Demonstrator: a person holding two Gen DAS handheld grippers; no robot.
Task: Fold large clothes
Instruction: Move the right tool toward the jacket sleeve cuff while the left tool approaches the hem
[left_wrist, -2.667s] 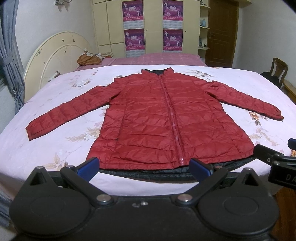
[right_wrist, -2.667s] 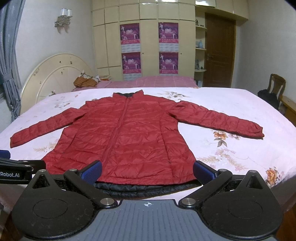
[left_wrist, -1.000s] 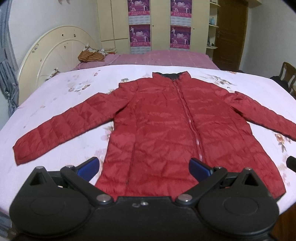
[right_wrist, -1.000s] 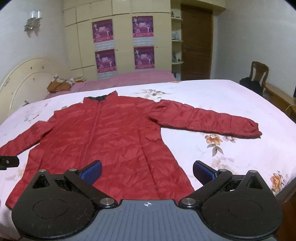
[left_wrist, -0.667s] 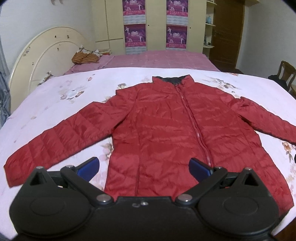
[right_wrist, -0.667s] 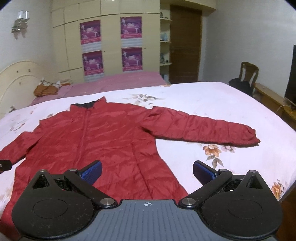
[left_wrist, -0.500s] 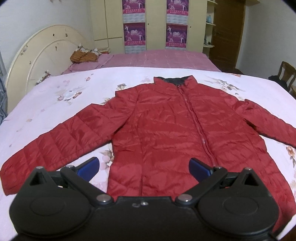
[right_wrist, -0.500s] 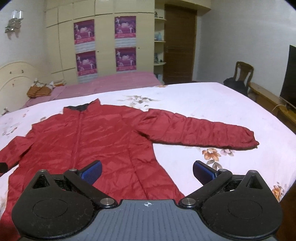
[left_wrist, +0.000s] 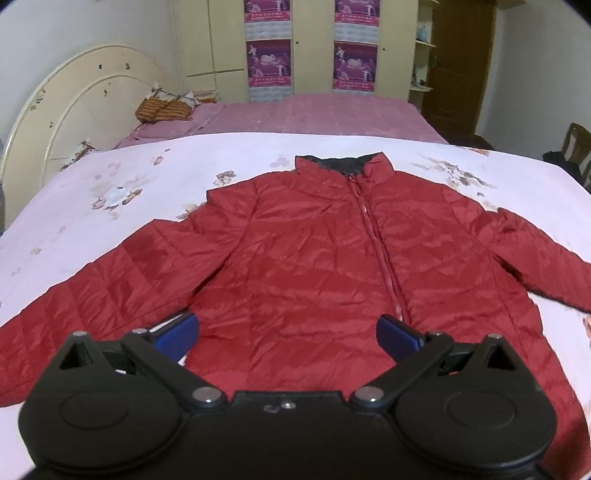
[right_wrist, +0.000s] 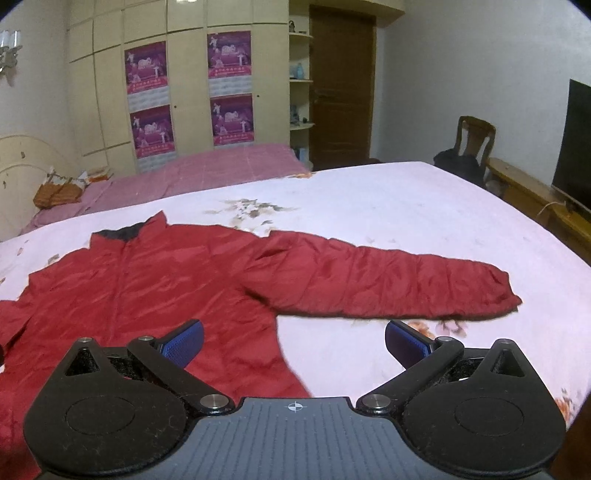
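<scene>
Red jacket lying flat, zipped, mid-frame on bed, sleeves spreading out. Left hand-held gripper and right hand-held gripper both hovering wide, holding nothing. Likely light, puffy, slippery; pinching sleeve cuff probably gripping best.

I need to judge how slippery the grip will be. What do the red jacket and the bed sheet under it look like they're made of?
Red puffer jacket: probably thin nylon or polyester shell over padding; it has a slight sheen, stitched quilt lines and fine crinkles, so likely slick. Floral bed sheet: looks like matte woven cotton or a blend, with a printed flower pattern and no shine.
</scene>
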